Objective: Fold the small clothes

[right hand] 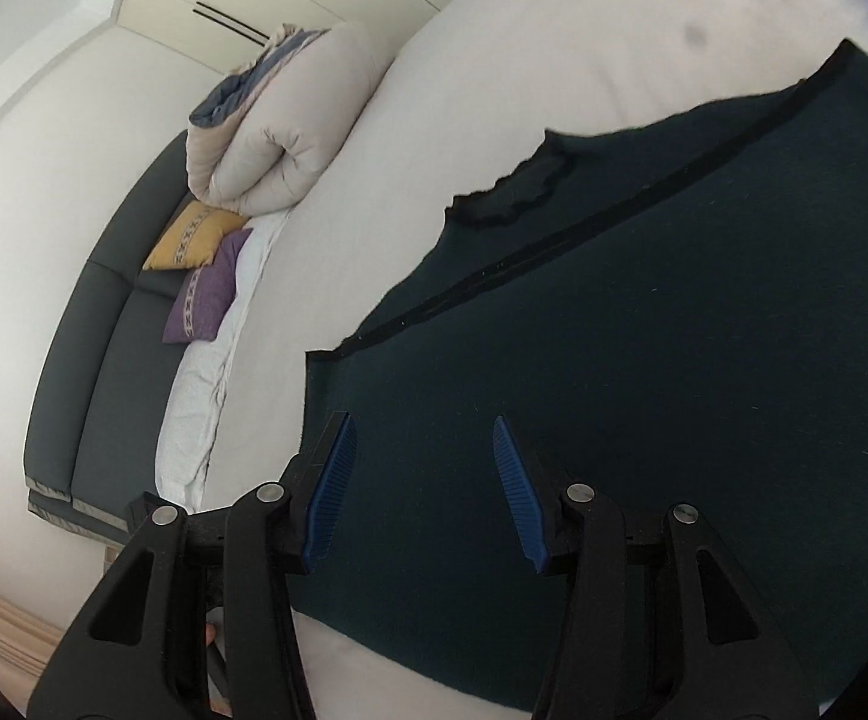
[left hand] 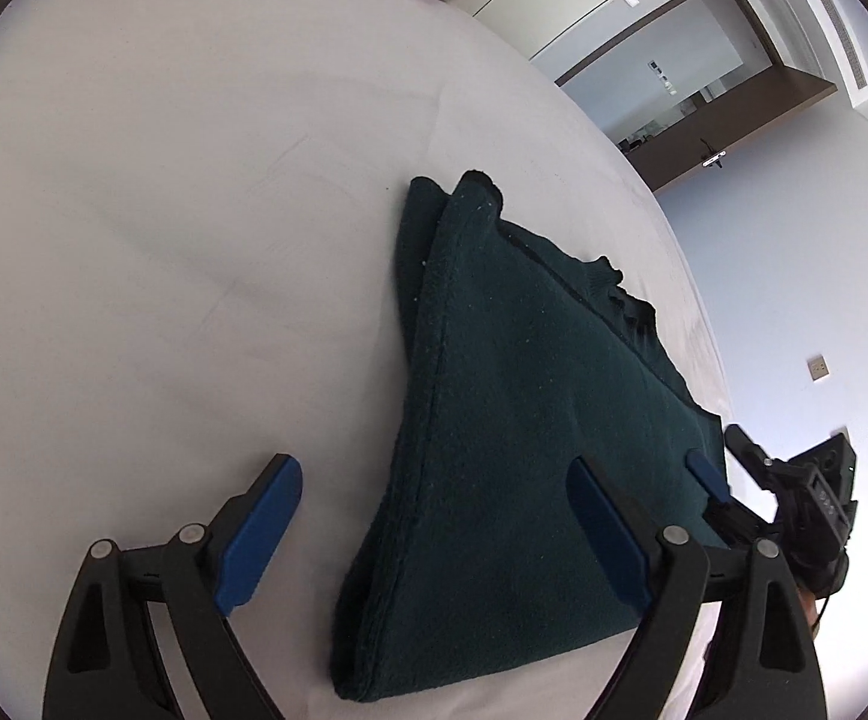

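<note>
Black gripper arms with blue pads fill the bottom of the left wrist view: the left gripper has its fingers spread wide, with nothing pressed between them. One pad hangs over bare sheet, the other over cloth. Between and beyond them lies the dark green fleece garment, folded into a long wedge on the pale grey bed sheet. Its long axis runs from the thick folded end near the camera up and away to a narrow tip toward the far edge of the bed, leaning slightly left. A stitched seam follows the left fold, and a ruffled edge shows on the right side. At the right edge of this view the right gripper reaches over the garment's border, with the person's hand partly seen behind it.

From the right wrist view, the right gripper's fingers stand partly apart just above the same garment, which spreads across the lower right; no cloth is pinched between the pads. A dark seam runs diagonally from lower left to upper right. Farther left sit a rolled beige duvet, a yellow cushion, a purple cushion and a dark grey sofa.
</note>
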The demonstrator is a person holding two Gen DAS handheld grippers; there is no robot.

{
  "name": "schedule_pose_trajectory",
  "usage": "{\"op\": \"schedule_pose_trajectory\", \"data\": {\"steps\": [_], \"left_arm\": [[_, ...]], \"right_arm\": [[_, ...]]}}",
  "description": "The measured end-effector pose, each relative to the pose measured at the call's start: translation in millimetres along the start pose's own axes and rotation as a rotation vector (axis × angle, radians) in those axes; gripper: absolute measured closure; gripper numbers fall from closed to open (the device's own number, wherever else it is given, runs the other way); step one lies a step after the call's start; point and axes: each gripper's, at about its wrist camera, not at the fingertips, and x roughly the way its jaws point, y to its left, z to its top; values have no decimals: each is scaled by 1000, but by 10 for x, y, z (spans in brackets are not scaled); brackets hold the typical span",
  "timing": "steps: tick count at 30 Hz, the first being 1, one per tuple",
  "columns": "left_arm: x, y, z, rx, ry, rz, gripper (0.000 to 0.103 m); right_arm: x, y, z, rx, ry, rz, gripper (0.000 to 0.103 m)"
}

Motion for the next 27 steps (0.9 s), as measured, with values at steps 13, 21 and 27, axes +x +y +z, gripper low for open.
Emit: {"op": "schedule_pose_trajectory", "data": {"steps": [13,21,27], "left_arm": [[73,24,51,-28,89,-60,1],[137,-13,73,-71,196,-56,30],[145,158,79,-102,223,-111,81]], "right_arm": [[-399,-683,331,136,-176,-110,54],[-193,-277,67,22,5,-9,53],[107,15,-33,-14,127,27,50]]}}
